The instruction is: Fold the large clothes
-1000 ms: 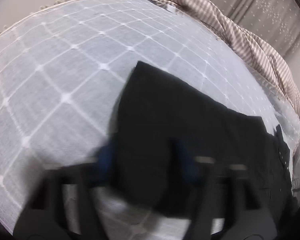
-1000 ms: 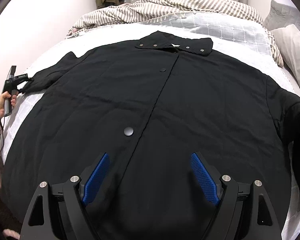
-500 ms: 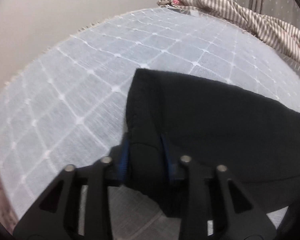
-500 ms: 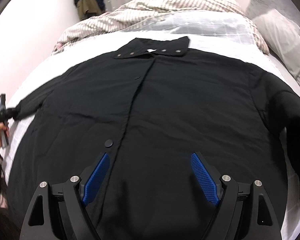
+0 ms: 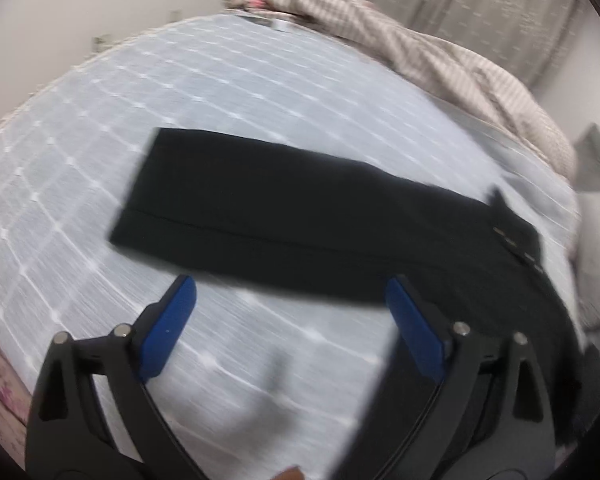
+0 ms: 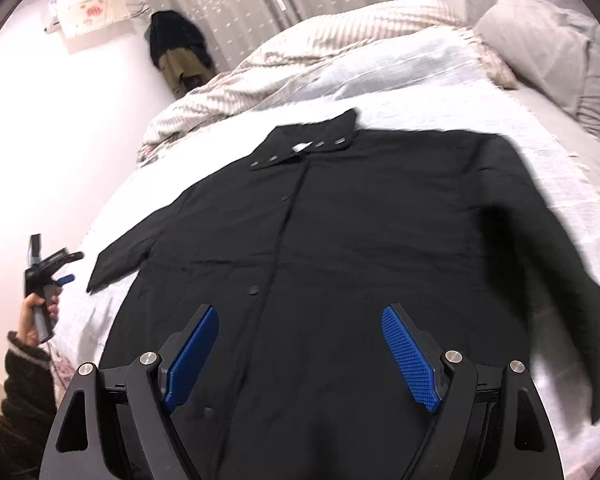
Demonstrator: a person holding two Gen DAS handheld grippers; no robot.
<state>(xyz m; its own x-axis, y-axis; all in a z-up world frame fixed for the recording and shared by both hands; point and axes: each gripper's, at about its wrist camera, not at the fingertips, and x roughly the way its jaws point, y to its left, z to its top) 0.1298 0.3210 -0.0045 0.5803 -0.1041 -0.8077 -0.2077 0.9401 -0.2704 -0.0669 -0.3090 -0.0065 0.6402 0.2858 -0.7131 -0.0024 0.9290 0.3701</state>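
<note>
The black jacket [image 6: 360, 264] lies front-up across the bed [image 6: 548, 160], collar toward the striped duvet [image 6: 292, 64] heaped at the far end, its front closed and its body smoothed flat, which reads to me as the laying-out before any fold. The left sleeve [image 5: 236, 200] stretches straight out over the checked sheet [image 5: 180, 92], cuff squared off, and the left gripper [image 5: 290, 312] hangs just short of it: its jaws have just been opening, with nothing between them now, so the sleeve looks set down where it was wanted. The right gripper [image 6: 300, 344] hovers above the hem, jaws spread and empty. The right sleeve [image 6: 556, 280] runs down along the body; I'd guess the sleeves get folded inward next.
</note>
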